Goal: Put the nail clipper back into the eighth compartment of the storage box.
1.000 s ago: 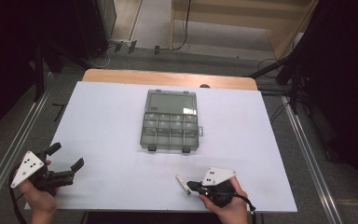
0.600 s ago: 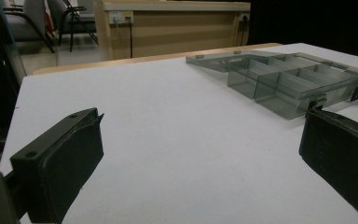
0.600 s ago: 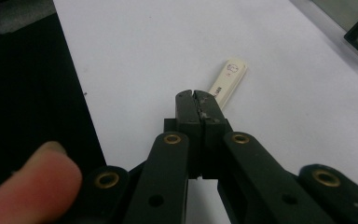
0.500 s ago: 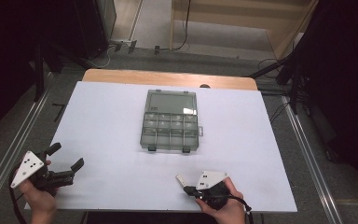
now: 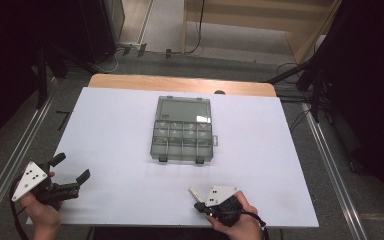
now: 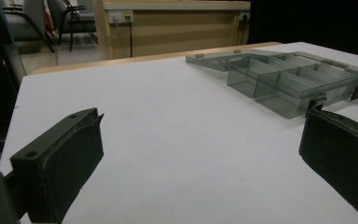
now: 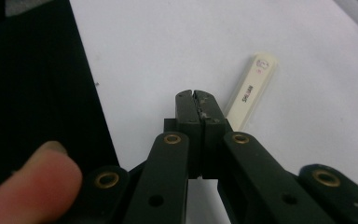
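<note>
Near the front edge of the bench [image 5: 130, 130], on my right side, I have the right gripper [image 5: 198, 199] with its fingers [image 7: 192, 109] pressed flat together, nothing between them. Just beside their tips lies a cream stick [image 7: 251, 91] (flat, with small print along it and a faint mark at its far end). From the right gripper view the stick's near end sits right against the side of the closed fingers and partly passes behind them, so I cannot tell whether they actually touch it. From the high view the same stick [image 5: 196, 192] lies on the white sheet at the gripper's tip, angled away to the left.

On my left side, the left gripper [image 5: 72, 176] sits low over the front left corner of the bench with its fingers [image 6: 60, 163] spread wide and nothing in the gap. They point across the bench toward the box.

Mid-bench stands a clear grey box [image 5: 182, 131] with its lid folded open and lying flat behind it; the front half is split into small compartments. I cannot make out whether anything lies in them. From the left gripper view the box [image 6: 289, 81] sits well beyond the wide fingers, apart from both grippers and from the stick.
</note>
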